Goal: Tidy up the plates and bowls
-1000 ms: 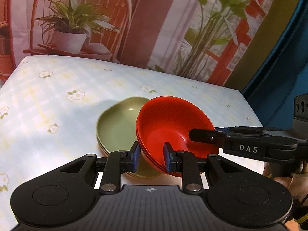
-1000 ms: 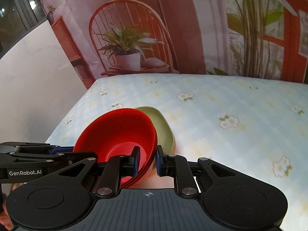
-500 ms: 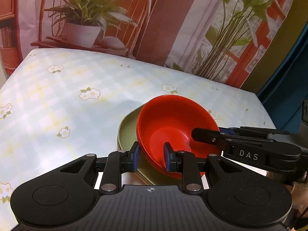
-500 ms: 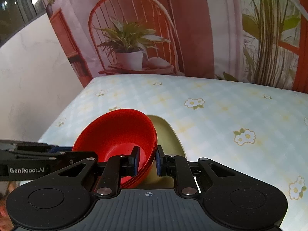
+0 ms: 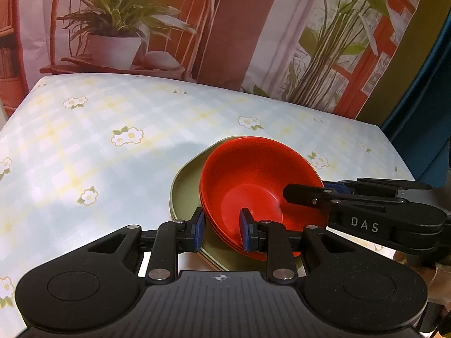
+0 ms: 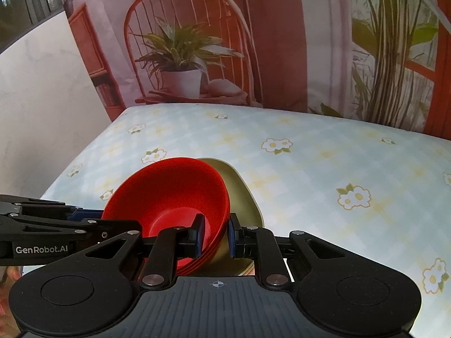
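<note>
Over green plates [image 5: 186, 191], gripped red bowls [image 5: 253, 177]

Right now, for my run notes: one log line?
left gripper: shut on red bowls | right gripper: shut on red bowls | green plates: under bowls

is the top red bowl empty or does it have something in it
Empty: the red bowl shows only its bare red inside in both wrist views.
</note>
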{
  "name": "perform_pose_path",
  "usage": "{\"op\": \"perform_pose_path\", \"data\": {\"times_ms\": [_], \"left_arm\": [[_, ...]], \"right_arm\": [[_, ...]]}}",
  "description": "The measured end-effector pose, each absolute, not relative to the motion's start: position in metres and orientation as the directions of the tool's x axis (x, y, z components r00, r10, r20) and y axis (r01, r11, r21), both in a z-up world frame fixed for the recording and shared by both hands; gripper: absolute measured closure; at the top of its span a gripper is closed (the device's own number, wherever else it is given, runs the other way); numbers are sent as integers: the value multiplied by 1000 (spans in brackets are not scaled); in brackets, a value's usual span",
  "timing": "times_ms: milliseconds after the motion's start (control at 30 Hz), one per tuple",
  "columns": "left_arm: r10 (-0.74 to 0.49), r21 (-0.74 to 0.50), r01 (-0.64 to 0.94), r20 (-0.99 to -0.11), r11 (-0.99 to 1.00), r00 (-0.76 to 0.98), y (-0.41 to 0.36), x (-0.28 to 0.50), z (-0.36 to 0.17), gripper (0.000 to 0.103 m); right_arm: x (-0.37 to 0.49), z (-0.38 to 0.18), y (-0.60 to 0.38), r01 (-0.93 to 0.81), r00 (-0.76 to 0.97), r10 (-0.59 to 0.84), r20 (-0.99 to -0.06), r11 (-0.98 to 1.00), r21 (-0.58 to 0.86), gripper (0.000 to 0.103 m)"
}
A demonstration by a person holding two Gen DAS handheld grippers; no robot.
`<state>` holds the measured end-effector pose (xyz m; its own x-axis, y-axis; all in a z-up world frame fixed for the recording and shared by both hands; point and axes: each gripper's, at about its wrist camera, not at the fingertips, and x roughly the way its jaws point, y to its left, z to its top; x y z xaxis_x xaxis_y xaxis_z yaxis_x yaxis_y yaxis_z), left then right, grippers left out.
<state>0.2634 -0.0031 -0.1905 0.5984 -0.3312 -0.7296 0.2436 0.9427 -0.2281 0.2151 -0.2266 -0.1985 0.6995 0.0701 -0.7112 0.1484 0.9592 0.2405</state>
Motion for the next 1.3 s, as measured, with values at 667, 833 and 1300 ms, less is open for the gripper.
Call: {"op": "perform_pose_path", "data": {"times_ms": [667, 833, 1300], "left_arm": [[-259, -132, 229, -650, 964, 714, 8, 231, -147, 27], [-239, -106, 222, -617, 969, 749, 11, 214, -133, 7], [-149, 4, 177, -520, 984, 841, 19, 146, -81, 0]], "right_arm": [[181, -157, -230, 204, 754, -24, -656, 958, 200, 32], [165, -144, -226, 225, 766, -48, -641, 954, 197, 12], [105, -92, -197, 256, 803, -110, -585, 951, 172, 0]]}}
